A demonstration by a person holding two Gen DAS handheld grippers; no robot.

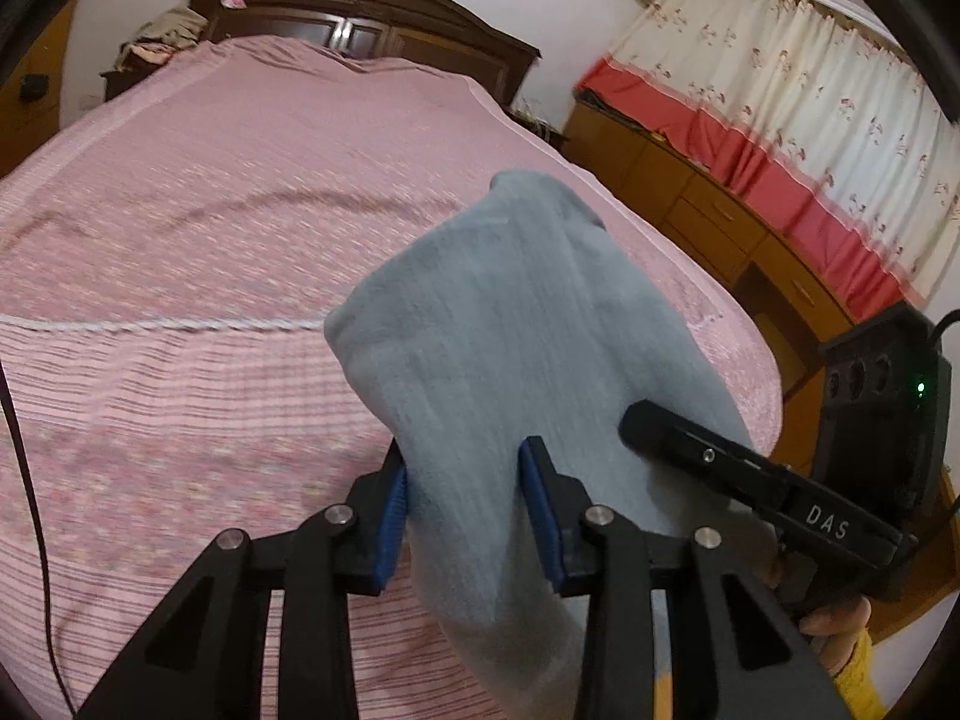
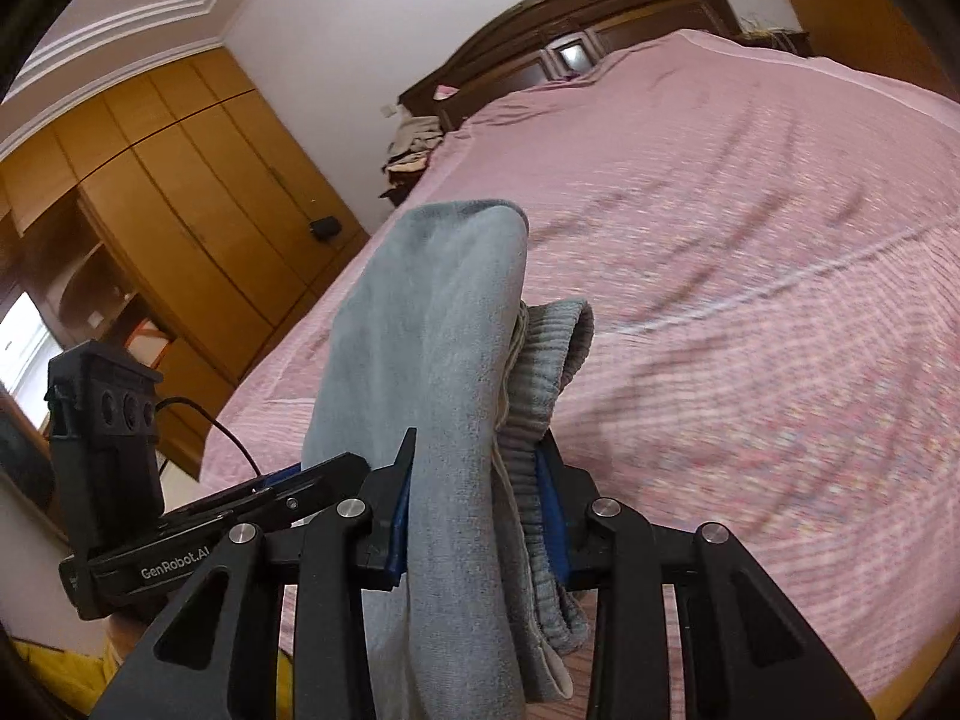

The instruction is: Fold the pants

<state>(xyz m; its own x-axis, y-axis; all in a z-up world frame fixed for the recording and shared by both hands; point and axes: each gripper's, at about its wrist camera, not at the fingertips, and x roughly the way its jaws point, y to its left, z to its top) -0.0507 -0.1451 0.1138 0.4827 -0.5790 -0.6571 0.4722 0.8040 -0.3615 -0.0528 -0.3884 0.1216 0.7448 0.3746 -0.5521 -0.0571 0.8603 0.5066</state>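
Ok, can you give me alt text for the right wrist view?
The right gripper is shut on folded grey-blue pants, ribbed waistband showing, above a pink bedspread. The left gripper is beside it; wooden wardrobe behind.

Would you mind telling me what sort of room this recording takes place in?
Most likely a home bedroom: a large bed with a pink cover and dark wooden headboard, a tall wooden wardrobe, and floral curtains along one wall.
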